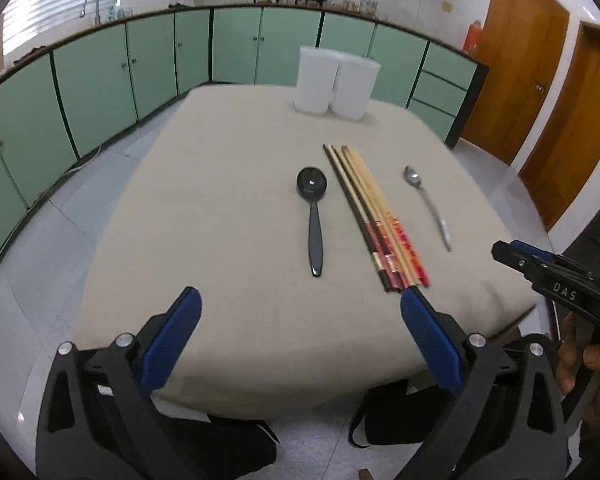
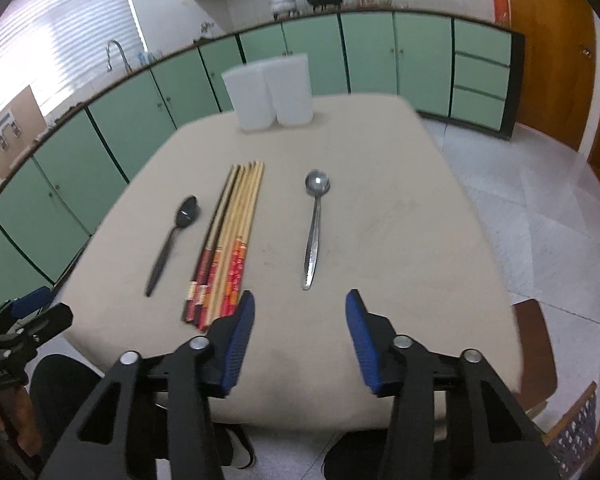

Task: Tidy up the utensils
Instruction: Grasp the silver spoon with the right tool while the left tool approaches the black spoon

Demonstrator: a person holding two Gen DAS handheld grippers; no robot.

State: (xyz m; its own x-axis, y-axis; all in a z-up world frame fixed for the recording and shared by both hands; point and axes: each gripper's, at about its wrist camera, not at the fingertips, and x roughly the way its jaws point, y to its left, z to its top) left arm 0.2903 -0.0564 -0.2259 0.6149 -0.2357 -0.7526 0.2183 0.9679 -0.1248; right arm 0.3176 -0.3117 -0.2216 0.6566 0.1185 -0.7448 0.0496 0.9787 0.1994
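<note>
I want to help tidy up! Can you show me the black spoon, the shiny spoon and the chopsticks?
black plastic spoon (image 1: pixel 311 181): left wrist view, on its round bowl.
shiny metal spoon (image 2: pixel 317 183): right wrist view, on its bowl.
bundle of wooden chopsticks (image 2: pixel 242 204): right wrist view, mid-length.

You are holding the left hand-held gripper (image 1: pixel 300 308) wide apart low in frame, the right hand-held gripper (image 2: pixel 300 312) half-spread, both empty.

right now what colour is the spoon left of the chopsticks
Black spoon, clearest in the left wrist view.
</note>
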